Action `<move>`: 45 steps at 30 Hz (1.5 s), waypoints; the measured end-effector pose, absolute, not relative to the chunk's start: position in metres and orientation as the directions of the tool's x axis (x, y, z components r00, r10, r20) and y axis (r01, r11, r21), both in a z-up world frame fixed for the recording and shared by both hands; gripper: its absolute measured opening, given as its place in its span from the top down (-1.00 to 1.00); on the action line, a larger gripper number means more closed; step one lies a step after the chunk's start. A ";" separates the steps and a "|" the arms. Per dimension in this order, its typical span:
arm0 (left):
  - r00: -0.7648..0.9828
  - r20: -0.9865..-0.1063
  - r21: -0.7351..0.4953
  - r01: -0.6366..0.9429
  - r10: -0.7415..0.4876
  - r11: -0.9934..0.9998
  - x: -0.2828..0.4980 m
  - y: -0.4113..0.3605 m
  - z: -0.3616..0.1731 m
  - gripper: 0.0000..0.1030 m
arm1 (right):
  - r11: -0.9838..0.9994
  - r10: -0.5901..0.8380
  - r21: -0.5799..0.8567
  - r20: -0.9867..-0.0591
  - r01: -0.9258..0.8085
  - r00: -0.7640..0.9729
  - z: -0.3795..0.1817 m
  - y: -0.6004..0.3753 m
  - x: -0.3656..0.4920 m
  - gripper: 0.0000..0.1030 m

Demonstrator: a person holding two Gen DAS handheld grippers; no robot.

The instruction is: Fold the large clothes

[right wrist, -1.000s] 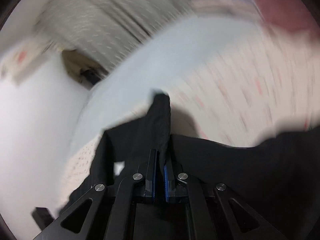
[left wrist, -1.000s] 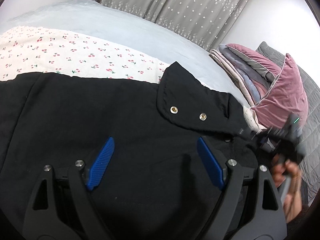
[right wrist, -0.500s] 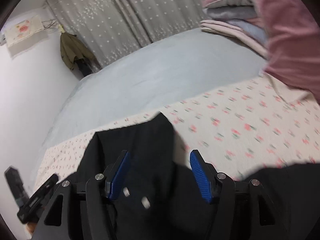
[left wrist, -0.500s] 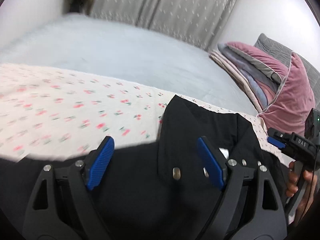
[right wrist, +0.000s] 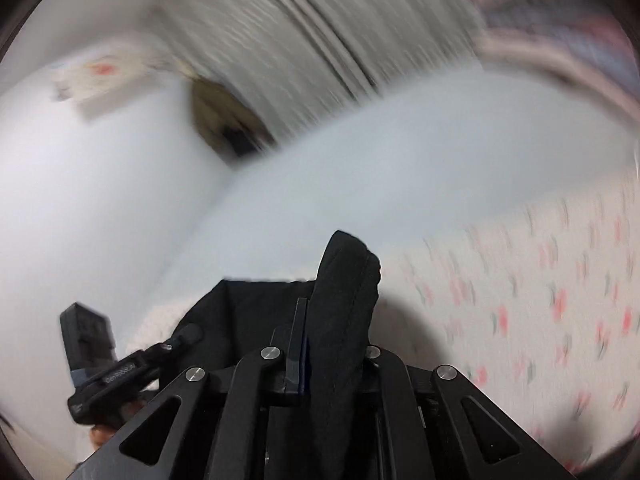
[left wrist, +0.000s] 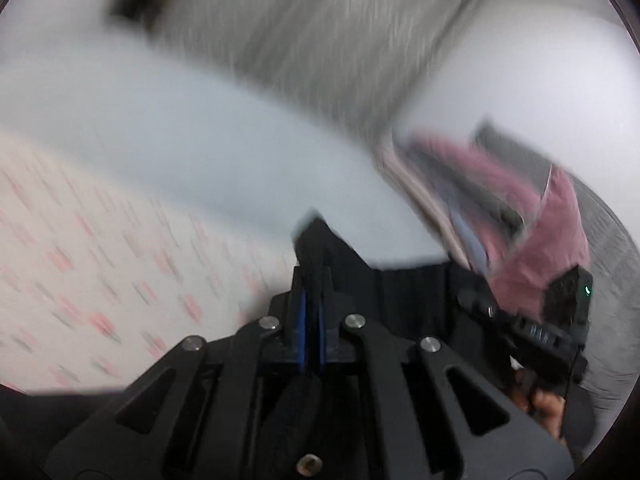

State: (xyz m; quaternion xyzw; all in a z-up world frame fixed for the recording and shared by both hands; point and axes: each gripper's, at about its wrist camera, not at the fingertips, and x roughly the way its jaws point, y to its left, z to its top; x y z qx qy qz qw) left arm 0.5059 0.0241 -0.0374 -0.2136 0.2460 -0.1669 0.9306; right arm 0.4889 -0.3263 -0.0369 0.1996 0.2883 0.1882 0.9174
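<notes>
The black garment (left wrist: 404,300) lies on a cherry-print sheet (left wrist: 100,272) and is lifted at two points. My left gripper (left wrist: 313,276) has closed on a pointed black flap of it, blue pads pressed on the cloth. In the right wrist view my right gripper (right wrist: 310,312) has closed on a thick fold of the black garment (right wrist: 348,280), which stands up past the fingertips and hides the right finger. A stretch of fabric hangs between the two grippers. Both views are motion-blurred.
A pale blue blanket (left wrist: 200,140) covers the bed beyond the sheet. Folded pink and grey bedding (left wrist: 520,208) is stacked at the right. Grey curtains (left wrist: 320,40) hang behind. A hand (left wrist: 548,408) holds the other gripper's handle at lower right.
The left gripper was open over the garment and has shut on its flap. The right gripper was shut, opened half a second ago, and has shut again on a fold. Both have lifted.
</notes>
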 end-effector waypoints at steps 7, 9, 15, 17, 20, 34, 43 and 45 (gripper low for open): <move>0.647 -0.679 -0.401 0.069 -0.347 0.914 0.553 0.005 -0.092 0.52 | 0.969 0.229 0.235 -0.722 -0.080 0.653 -0.093 -0.310 0.548 0.38; 0.658 -0.676 -0.400 0.051 -0.332 0.915 0.541 0.011 -0.085 -0.18 | 0.971 0.180 0.237 -0.724 -0.005 0.666 -0.083 -0.328 0.536 -0.21; 0.565 -0.733 -0.260 0.279 -0.378 0.924 0.501 0.031 -0.052 -0.37 | 0.986 0.167 0.115 -0.720 -0.120 0.673 -0.041 -0.404 0.466 -0.28; 0.567 -0.750 -0.174 0.329 -0.341 0.928 0.485 0.057 -0.049 -0.44 | 0.989 0.134 0.064 -0.756 -0.131 0.641 -0.041 -0.435 0.442 -0.34; 0.554 -0.782 -0.093 0.348 -0.285 0.933 0.473 0.093 -0.057 -0.45 | 0.990 0.123 0.060 -0.817 -0.130 0.563 -0.055 -0.488 0.411 -0.34; 0.595 -0.778 -0.070 0.240 -0.204 0.968 0.437 0.119 -0.060 -0.45 | 0.999 0.025 0.048 -0.786 0.021 0.618 -0.040 -0.563 0.328 -0.36; 0.628 -0.710 -0.124 0.336 -0.320 0.934 0.380 0.047 -0.017 -0.47 | 0.850 -0.394 -0.082 -0.756 0.521 0.523 -0.008 -0.697 0.188 -0.39; 0.627 -0.706 -0.115 0.358 -0.330 0.927 0.368 0.027 -0.012 -0.47 | 0.802 -0.411 -0.040 -0.760 0.595 0.503 -0.007 -0.729 0.159 -0.39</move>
